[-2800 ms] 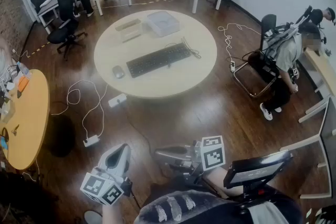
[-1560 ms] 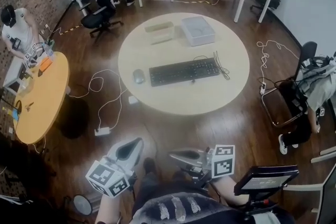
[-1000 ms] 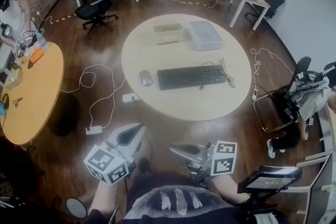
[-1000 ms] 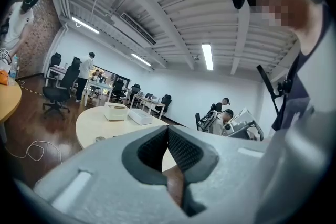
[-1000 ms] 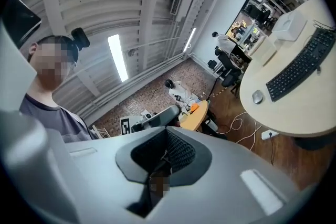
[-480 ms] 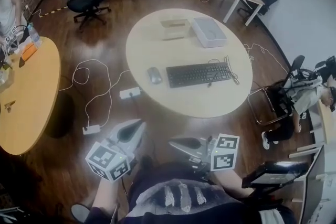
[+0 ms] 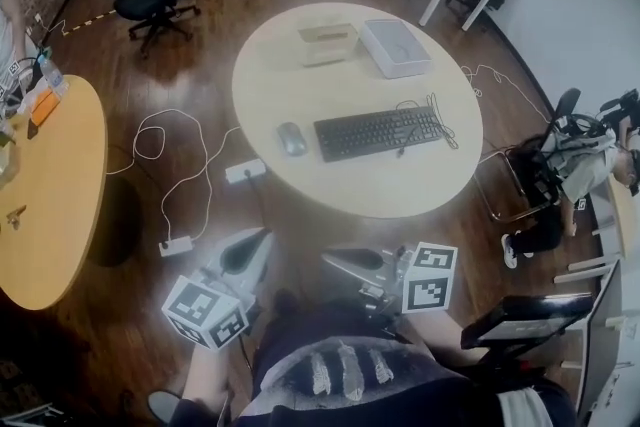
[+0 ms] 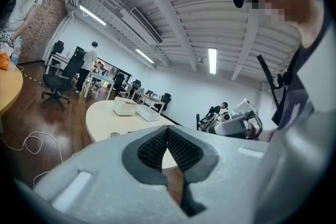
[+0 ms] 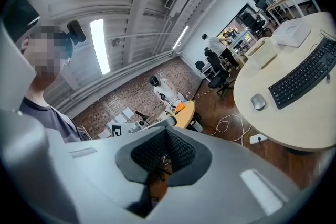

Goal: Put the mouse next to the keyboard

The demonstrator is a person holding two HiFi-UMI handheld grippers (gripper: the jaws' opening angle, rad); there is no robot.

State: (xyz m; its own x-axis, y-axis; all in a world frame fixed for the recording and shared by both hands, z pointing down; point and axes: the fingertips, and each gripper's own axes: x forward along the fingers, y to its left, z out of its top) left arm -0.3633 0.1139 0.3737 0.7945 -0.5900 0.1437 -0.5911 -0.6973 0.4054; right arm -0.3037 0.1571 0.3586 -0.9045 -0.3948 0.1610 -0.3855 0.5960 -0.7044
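Observation:
A grey mouse (image 7: pixel 291 138) lies on the round cream table (image 7: pixel 400 195), a short gap to the left of the black keyboard (image 7: pixel 380 132); the right gripper view shows the same mouse (image 9: pixel 258 102) and keyboard (image 9: pixel 305 78). Both grippers hang low over the floor, well short of the table and close to my body. My left gripper (image 7: pixel 252 244) is shut and empty. My right gripper (image 7: pixel 340 261) is shut and empty too. In the left gripper view the table (image 8: pixel 102 118) shows behind the closed left gripper (image 8: pixel 168 135).
On the table's far side sit a white flat box (image 7: pixel 396 48) and a beige box (image 7: pixel 328 43). White cables and power strips (image 7: pixel 244 172) lie on the wood floor left of the table. A second round table (image 7: pixel 60 205) stands at left, a seated person (image 7: pixel 570 170) at right.
The view has swung and drawn nearer the round table, which now sits closer and more central. Both grippers stay shut and low near my body.

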